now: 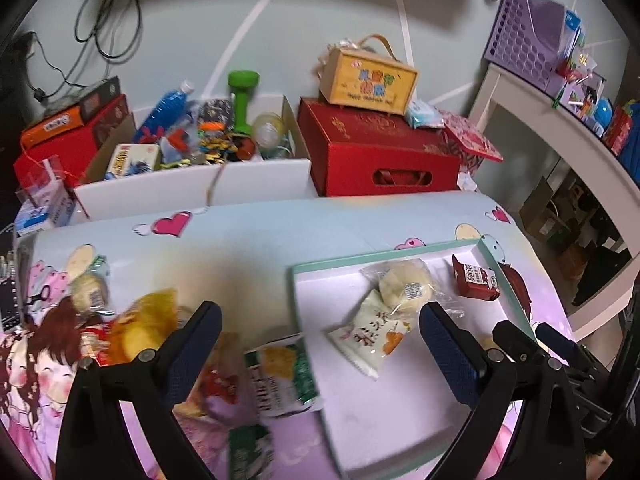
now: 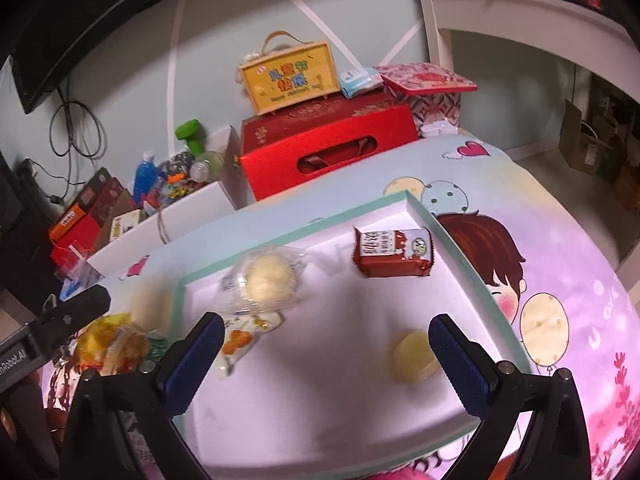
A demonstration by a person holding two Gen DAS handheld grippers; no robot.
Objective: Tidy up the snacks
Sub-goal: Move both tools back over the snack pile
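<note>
A white tray with a teal rim lies on the cartoon-print tablecloth. In it are a red-brown packet, a clear-wrapped bun, a white packet with orange print and a small round yellow pastry. Left of the tray lie loose snacks: a green-and-white packet, a yellow packet and another wrapped bun. My left gripper hangs open over the tray's left edge, holding nothing. My right gripper stands open above the tray, also with nothing in it.
Behind the table stand a red gift box with a yellow handled case on top, and an open white carton of clutter with a green dumbbell. A white desk is at the right.
</note>
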